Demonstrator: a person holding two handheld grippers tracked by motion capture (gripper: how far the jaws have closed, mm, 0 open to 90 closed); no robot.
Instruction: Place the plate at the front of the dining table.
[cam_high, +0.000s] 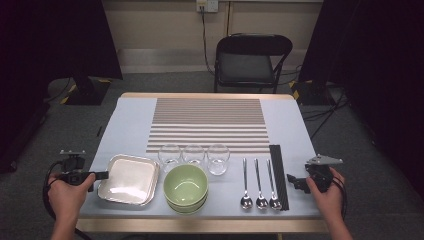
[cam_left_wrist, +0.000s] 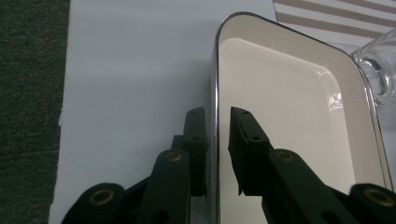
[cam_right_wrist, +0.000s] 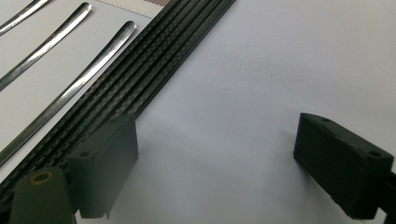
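A square cream plate (cam_high: 127, 181) with a metal rim lies at the table's front left. My left gripper (cam_high: 103, 175) reaches in from its left side. In the left gripper view the plate's rim (cam_left_wrist: 216, 70) runs between the two jaws of the left gripper (cam_left_wrist: 217, 114); a small gap shows on the inner side, so the pads do not clamp it. My right gripper (cam_high: 293, 181) rests low at the front right, just right of the black chopsticks (cam_high: 279, 175). The right gripper (cam_right_wrist: 217, 140) stands wide open over bare cloth, with the chopsticks (cam_right_wrist: 154, 70) beside its left jaw.
Stacked green bowls (cam_high: 186, 186) sit right of the plate, with three clear glasses (cam_high: 193, 152) behind them. Three spoons (cam_high: 257, 182) lie left of the chopsticks. A striped mat (cam_high: 207, 122) covers the table's far half. A black chair (cam_high: 247, 62) stands beyond the table.
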